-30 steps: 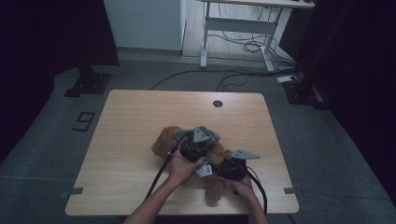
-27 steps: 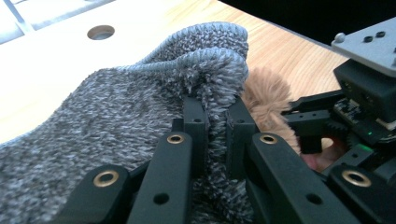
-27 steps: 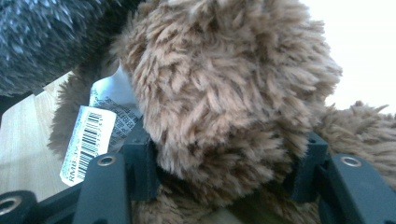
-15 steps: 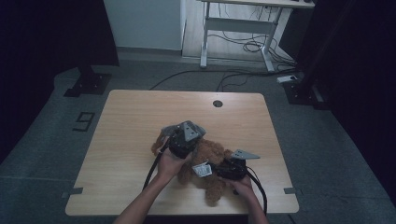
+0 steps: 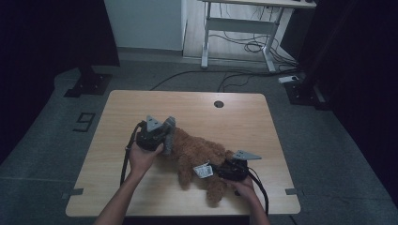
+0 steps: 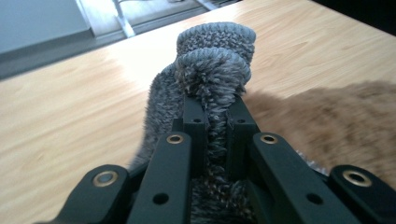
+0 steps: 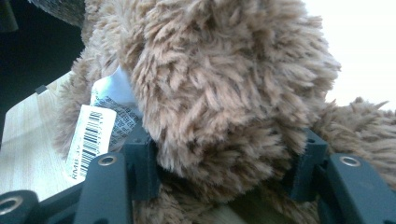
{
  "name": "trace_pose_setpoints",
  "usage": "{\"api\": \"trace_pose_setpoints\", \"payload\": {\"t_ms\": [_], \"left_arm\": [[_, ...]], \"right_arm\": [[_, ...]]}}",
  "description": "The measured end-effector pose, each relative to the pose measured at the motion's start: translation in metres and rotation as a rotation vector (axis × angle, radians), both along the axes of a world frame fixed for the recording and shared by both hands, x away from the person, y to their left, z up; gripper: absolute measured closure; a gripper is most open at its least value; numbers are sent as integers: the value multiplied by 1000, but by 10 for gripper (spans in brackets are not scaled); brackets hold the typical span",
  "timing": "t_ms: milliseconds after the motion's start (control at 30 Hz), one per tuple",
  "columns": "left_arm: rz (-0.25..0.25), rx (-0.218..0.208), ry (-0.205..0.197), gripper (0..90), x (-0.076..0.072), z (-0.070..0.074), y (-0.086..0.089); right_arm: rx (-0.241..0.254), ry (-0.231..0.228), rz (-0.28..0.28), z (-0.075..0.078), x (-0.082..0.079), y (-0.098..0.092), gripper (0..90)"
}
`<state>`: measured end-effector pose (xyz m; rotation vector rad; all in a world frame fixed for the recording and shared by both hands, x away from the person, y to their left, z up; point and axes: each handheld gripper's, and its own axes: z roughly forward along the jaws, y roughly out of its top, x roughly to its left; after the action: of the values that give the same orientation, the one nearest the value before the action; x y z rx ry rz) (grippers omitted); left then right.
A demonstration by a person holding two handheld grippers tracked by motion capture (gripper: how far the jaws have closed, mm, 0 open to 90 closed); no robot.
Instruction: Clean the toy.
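Note:
A brown plush bear [image 5: 199, 152] lies on the wooden table [image 5: 141, 108], toward the front. My left gripper [image 5: 162, 137] is at the bear's left end, shut on a grey knitted piece [image 5: 169, 132]. In the left gripper view the knit [image 6: 212, 60] is pinched between the jaws of the left gripper [image 6: 217, 109], with the bear's fur [image 6: 336, 121] to the right. My right gripper [image 5: 225, 169] is shut on one of the bear's limbs at the front right. In the right gripper view the jaws of the right gripper [image 7: 226, 163] clamp the fur [image 7: 224, 74], beside a white barcode tag [image 7: 91, 135].
A round cable hole [image 5: 218, 104] sits near the table's far edge. Behind the table are a white desk frame [image 5: 234, 28] and loose cables [image 5: 244, 47] on the floor. A dark stand base [image 5: 89, 84] is at the far left, near a "9" floor mark [image 5: 84, 123].
My left gripper has moved left across the table with the grey knit in its jaws, away from the right gripper. More of the bear's body shows. The right gripper has stayed put.

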<state>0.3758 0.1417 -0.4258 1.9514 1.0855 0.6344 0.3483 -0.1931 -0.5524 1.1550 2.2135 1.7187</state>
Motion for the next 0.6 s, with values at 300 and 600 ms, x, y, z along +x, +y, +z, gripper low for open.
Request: {"api": "trace_pose_setpoints", "payload": {"t_ms": [300,600], "left_arm": [[60,-7,103,819,9,-41,35],[67,-18,176,816,11,-68,47]], "right_arm": [[0,-1,0,0,0,0,418],[-31,-32,-6,2,7,1,426]]}}
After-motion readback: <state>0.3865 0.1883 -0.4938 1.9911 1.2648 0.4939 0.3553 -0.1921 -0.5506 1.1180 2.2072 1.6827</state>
